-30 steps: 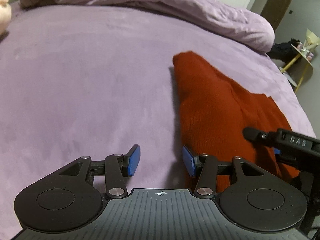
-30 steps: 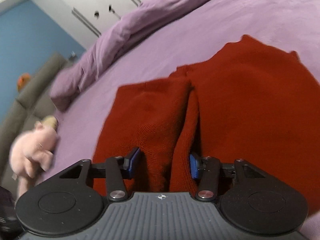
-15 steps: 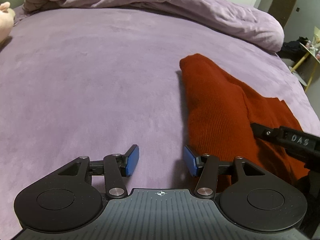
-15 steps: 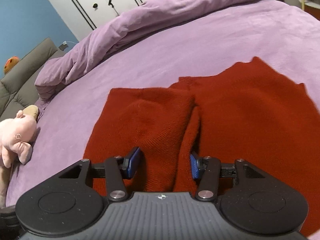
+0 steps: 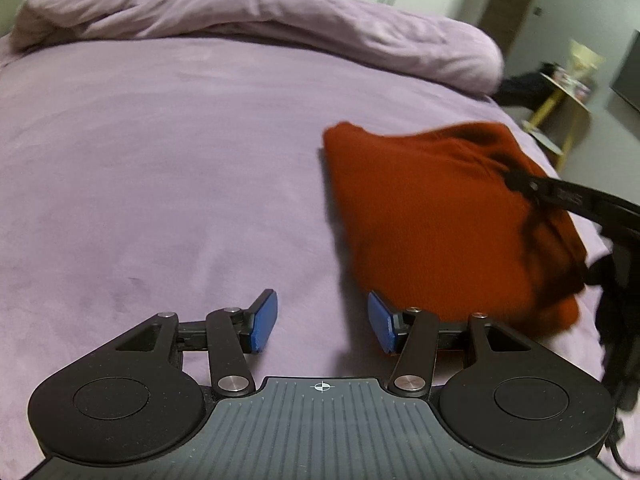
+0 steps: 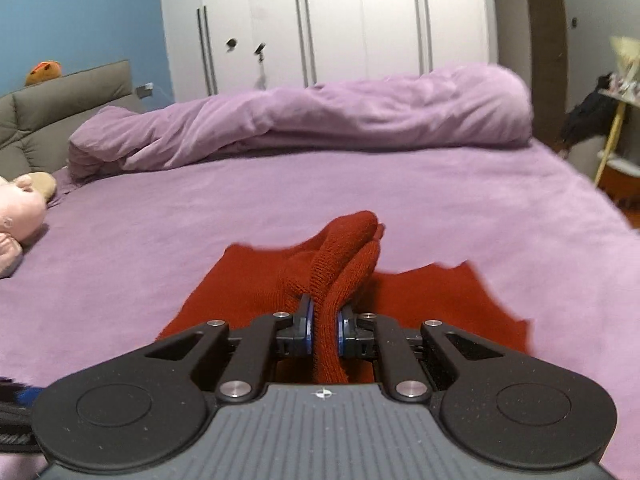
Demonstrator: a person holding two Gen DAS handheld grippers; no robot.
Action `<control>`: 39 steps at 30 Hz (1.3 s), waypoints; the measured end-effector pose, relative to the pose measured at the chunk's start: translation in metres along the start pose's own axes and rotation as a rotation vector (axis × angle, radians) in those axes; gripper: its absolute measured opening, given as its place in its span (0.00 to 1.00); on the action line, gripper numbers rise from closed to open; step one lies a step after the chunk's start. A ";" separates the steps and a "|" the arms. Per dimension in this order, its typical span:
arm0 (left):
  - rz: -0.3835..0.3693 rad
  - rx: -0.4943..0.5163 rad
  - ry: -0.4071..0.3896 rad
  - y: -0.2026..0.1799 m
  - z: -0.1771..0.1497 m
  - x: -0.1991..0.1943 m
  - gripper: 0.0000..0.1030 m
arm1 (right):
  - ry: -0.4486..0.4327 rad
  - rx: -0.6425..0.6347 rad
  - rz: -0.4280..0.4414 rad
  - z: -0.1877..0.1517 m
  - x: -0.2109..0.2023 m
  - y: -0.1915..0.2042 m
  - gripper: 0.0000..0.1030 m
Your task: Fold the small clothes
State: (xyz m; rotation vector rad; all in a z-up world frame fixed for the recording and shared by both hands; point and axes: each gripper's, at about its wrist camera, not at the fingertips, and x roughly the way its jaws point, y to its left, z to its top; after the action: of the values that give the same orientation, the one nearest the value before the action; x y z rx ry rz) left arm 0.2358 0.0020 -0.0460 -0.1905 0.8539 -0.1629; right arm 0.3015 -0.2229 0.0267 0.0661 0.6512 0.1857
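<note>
A small red knit sweater lies partly folded on the purple bed sheet. My left gripper is open and empty, low over the sheet just left of the sweater's near edge. My right gripper is shut on a bunched fold of the red sweater and lifts it, with the rest of the garment spread below. The right gripper's arm shows in the left wrist view over the sweater's right side.
A rolled purple duvet lies across the far side of the bed. A pink plush toy sits at the left edge. White wardrobe doors stand behind. A yellow side table stands beyond the bed's right edge.
My right gripper has shut on a fold of the sweater and lifted it, tilting level. The sweater has bunched up. My left gripper stayed open and drew back slightly left.
</note>
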 end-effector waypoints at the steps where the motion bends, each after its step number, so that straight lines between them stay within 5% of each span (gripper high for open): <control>1: -0.013 0.020 0.005 -0.007 -0.002 0.002 0.54 | -0.006 -0.015 -0.020 -0.001 -0.003 -0.005 0.09; 9: -0.083 0.102 0.053 -0.045 -0.001 0.026 0.55 | 0.104 0.046 -0.175 -0.027 0.015 -0.058 0.12; 17: -0.099 0.090 0.069 -0.048 -0.011 0.025 0.55 | 0.124 0.285 -0.026 -0.052 -0.019 -0.093 0.44; 21: -0.092 0.124 0.090 -0.057 -0.018 0.027 0.55 | 0.121 0.304 0.062 -0.059 -0.028 -0.095 0.46; 23: -0.069 0.144 0.107 -0.065 -0.019 0.032 0.55 | 0.126 0.274 0.067 -0.057 -0.024 -0.088 0.41; 24: -0.058 0.148 0.104 -0.069 -0.019 0.033 0.55 | 0.136 0.249 0.050 -0.057 -0.021 -0.084 0.25; 27: 0.008 0.150 0.088 -0.076 -0.014 0.038 0.55 | 0.125 0.120 -0.024 -0.048 -0.017 -0.065 0.15; 32: 0.036 0.147 0.073 -0.084 -0.008 0.043 0.57 | -0.001 0.015 -0.167 -0.031 -0.041 -0.055 0.13; 39: 0.031 0.081 0.098 -0.075 -0.011 0.047 0.57 | 0.093 0.029 -0.262 -0.060 -0.018 -0.074 0.13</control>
State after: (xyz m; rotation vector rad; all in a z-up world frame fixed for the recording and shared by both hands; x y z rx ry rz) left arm 0.2530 -0.0820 -0.0701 -0.0943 0.9453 -0.1789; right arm 0.2626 -0.2986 -0.0189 -0.0004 0.7488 -0.0736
